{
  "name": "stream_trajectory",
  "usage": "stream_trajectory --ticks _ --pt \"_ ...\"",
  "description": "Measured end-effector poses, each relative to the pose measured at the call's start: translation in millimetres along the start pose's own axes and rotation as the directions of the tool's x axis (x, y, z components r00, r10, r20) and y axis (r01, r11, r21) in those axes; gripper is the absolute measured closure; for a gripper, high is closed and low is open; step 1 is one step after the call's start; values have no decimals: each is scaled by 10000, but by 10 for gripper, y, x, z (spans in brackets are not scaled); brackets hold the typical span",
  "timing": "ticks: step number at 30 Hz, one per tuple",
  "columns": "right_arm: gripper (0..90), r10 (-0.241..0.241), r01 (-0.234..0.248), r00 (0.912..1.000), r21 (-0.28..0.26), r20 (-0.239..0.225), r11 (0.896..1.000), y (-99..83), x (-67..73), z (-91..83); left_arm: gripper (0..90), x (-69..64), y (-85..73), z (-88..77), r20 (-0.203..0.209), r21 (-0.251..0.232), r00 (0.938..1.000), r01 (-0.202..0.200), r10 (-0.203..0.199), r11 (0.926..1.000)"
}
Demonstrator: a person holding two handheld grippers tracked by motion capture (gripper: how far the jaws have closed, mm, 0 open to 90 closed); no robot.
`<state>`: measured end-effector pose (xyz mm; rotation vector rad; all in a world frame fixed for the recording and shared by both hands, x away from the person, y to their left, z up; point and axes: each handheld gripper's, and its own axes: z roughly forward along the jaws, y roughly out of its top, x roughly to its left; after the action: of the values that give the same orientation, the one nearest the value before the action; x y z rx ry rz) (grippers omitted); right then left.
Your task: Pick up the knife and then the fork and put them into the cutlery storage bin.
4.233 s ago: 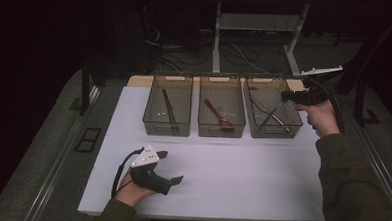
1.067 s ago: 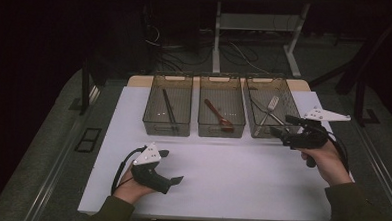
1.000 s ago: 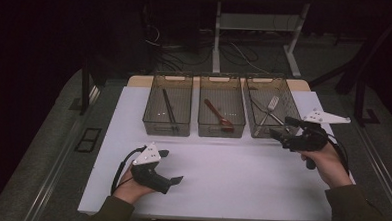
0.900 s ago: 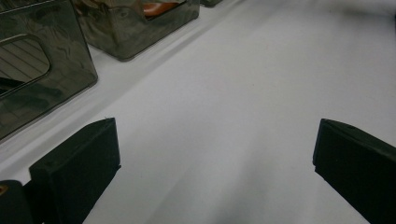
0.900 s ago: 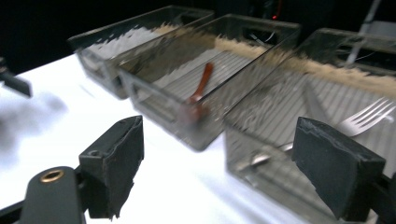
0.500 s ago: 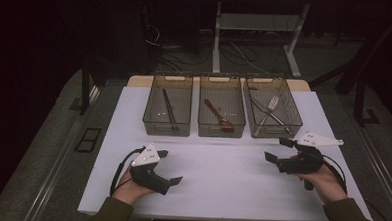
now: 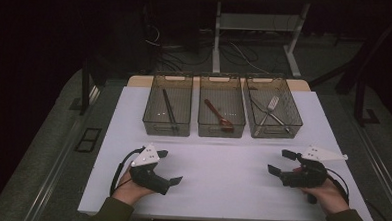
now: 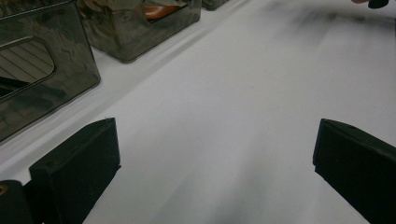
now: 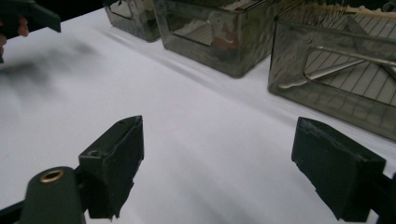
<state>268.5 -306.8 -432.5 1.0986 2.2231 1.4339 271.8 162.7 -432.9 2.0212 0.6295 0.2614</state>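
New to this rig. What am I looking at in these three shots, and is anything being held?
No robot arm here: a person holds a two-jaw hand tool in each hand. The high view looks down on the white table; the left gripper and right gripper rest near its front edge. The other two pictures come from cameras riding on each gripper, looking along its black jaws. Both stand open over bare table, holding nothing. At the back sit three clear bins: chopsticks, a wooden spoon, a fork.
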Motion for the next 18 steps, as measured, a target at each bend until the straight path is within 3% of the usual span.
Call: stream_trajectory --ticks 18 --pt "162 -596 591 9982 655 64 9961 -181 -10 -7 0 -21 -3 15 41 112 10000 -81 80 9999"
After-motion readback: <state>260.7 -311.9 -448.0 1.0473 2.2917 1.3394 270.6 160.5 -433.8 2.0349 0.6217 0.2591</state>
